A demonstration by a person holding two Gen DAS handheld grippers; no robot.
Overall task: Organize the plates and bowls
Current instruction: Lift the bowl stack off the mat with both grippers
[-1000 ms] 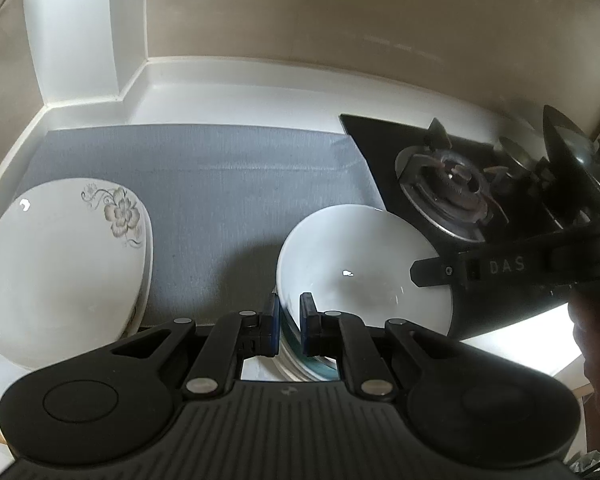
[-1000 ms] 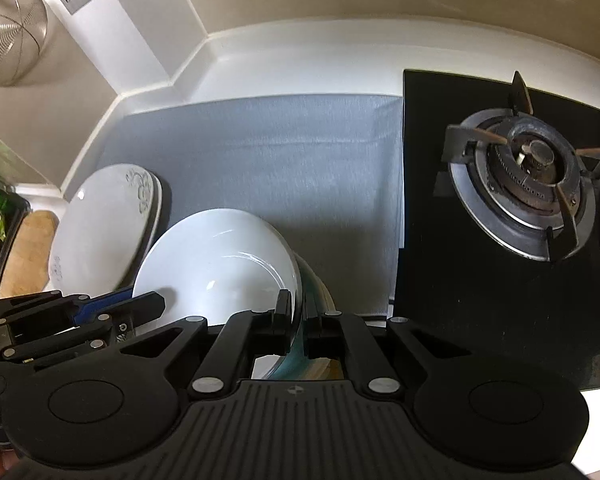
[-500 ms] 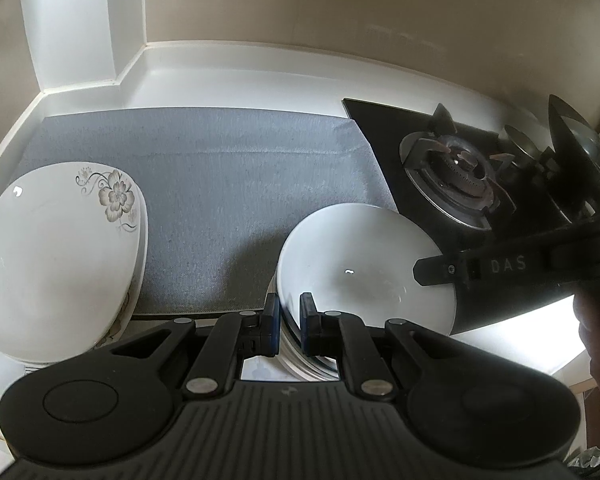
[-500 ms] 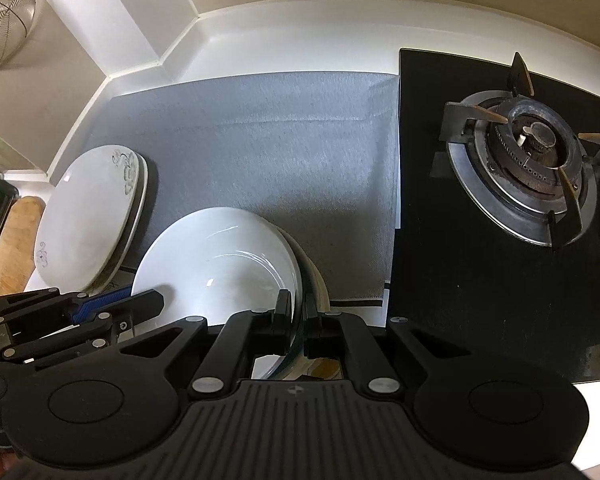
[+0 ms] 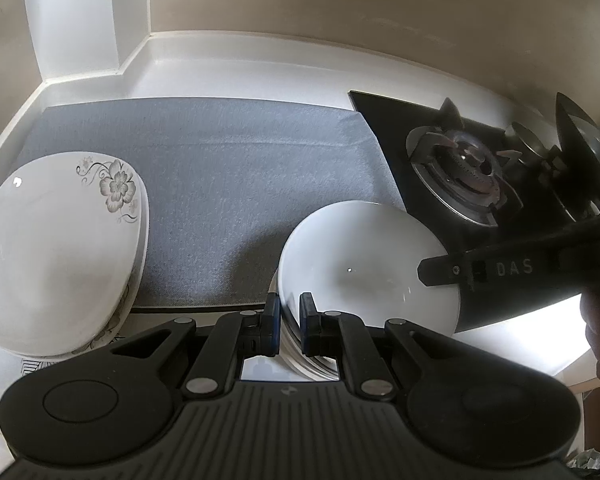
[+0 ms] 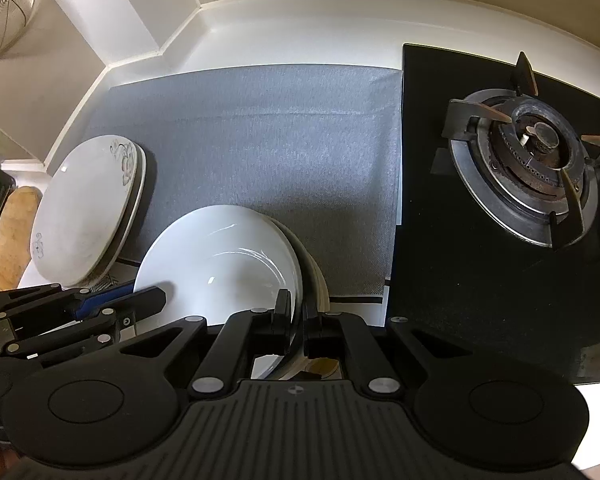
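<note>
Gripping the near rim of the white bowl (image 5: 364,264), the left hand-held gripper (image 5: 289,322) has its blue-padded fingers clenched on that rim in the left wrist view. The bowl tops a stack of bowls (image 5: 300,360) whose lower rims show just under it, at the front edge of the grey mat (image 5: 228,168) on the counter (image 5: 236,60). Across the bowl, the right hand-held gripper (image 5: 424,272) touches its far right rim; white letters "DAS" read on that gripper's side. Flower-print plates (image 5: 56,256) sit stacked at left, apart from the bowls. Gas burner (image 5: 464,172) sits right of the mat. Versus a second ago, the view sits further back and higher: more mat shows beyond the bowl, and the plates appear further up the frame. Grip unchanged.

Right wrist view: right hand-held gripper (image 6: 298,316) is clenched on the bowl's right rim, one finger inside the white bowl (image 6: 220,264) and one outside. Lower rims of the stack of bowls (image 6: 316,276) fan out to the right of the top bowl. Left hand-held gripper (image 6: 140,298) meets the bowl's left edge, blue pad visible. Flower-print plates (image 6: 88,212) lie left of the bowl, half on the grey mat (image 6: 268,136). Gas burner (image 6: 532,172) at right on black glass. Wire strainer (image 6: 4,8) hangs top left. No readable writing here. Compared with earlier, the bowl stack looks pulled toward the front edge of the mat, and more counter (image 6: 300,24) shows behind.
</note>
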